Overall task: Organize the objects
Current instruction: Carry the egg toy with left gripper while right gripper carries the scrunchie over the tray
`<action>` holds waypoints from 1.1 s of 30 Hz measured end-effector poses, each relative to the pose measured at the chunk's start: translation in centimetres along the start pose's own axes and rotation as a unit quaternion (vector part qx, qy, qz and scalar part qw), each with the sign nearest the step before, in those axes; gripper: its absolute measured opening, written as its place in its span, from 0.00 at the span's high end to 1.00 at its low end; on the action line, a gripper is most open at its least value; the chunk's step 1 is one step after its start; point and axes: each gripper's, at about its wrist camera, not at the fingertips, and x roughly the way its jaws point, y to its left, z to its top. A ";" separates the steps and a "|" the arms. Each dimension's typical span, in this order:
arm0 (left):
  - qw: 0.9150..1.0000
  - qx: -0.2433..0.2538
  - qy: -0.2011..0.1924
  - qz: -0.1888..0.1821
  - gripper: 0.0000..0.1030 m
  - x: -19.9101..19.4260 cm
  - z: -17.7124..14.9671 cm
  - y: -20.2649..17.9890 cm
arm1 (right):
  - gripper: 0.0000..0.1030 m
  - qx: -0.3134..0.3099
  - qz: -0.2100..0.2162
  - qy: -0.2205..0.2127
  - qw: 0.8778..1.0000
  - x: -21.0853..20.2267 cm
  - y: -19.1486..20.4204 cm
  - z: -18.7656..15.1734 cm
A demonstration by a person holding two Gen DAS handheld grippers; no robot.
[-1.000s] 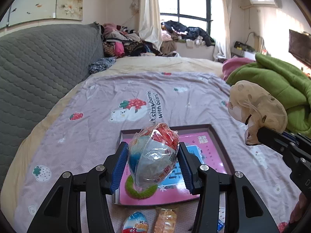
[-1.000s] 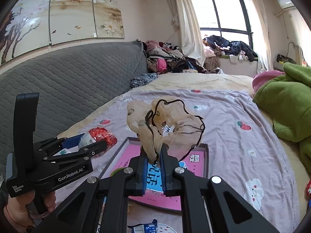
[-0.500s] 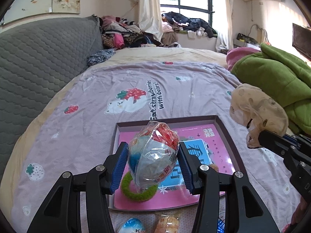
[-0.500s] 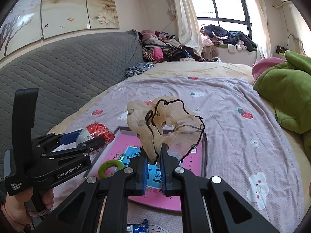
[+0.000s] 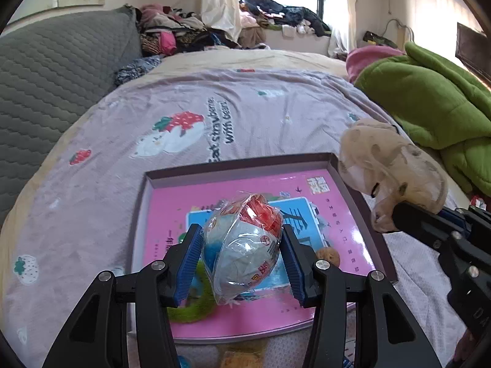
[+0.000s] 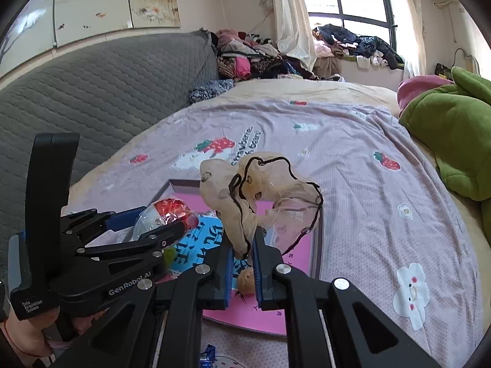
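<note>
Lowering toward the tray [image 5: 362,202], both grippers still loaded.

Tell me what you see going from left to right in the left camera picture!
Grey headboard → wrapped toy egg in the left gripper → beige scrunchie → green blanket.

The far half of the shallow pink-floored tray [image 5: 325,161] on the lilac strawberry-print bedspread [image 5: 260,113] is seen bare and open from above. Its near left corner is occupied by a green fuzzy ring [image 5: 196,309], and a small tan round object [image 5: 329,256] lies near the right wall. The bedspread beyond the tray is unobstructed up to the grey quilted headboard [image 5: 52,70] on the left and the bulky green blanket [image 5: 429,104] on the right.
</note>
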 end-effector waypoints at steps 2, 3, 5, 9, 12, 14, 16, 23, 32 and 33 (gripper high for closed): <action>1.000 0.000 0.005 0.001 0.49 0.5 0.0 -0.2 | 0.89 0.001 -0.003 0.006 1.000 0.7 -0.2 -0.2; 1.000 0.001 0.008 0.000 0.49 0.7 -0.1 -0.4 | 0.89 0.002 -0.003 0.010 1.000 1.0 -0.3 -0.3; 1.000 0.002 0.013 0.000 0.49 1.1 -0.3 -0.6 | 0.89 0.004 -0.004 0.017 1.000 1.7 -0.4 -0.6; 1.000 0.014 0.021 0.012 0.49 1.8 -0.5 -1.3 | 0.89 0.003 -0.008 0.029 1.000 2.9 -0.7 -1.1; 0.999 0.017 0.026 0.020 0.49 2.3 -0.6 -1.6 | 0.89 0.005 -0.015 0.038 0.999 3.7 -1.0 -1.4; 0.999 0.015 0.029 0.023 0.49 2.7 -0.6 -1.7 | 0.89 0.007 -0.018 0.044 0.999 4.2 -1.3 -1.5; 0.999 0.013 0.034 0.027 0.49 3.1 -0.7 -1.6 | 0.89 0.007 -0.022 0.050 0.998 4.6 -1.5 -1.8; 0.999 0.015 0.046 0.025 0.49 4.4 -1.0 -1.5 | 0.89 0.001 -0.036 0.062 0.997 6.2 -1.8 -2.6; 0.997 0.018 0.066 0.027 0.49 5.8 -1.7 -1.5 | 0.89 0.004 -0.051 0.079 0.996 7.5 -2.5 -3.4; 0.997 0.019 0.065 0.027 0.49 5.8 -1.8 -1.5 | 0.89 0.004 -0.050 0.079 0.996 7.6 -2.6 -3.4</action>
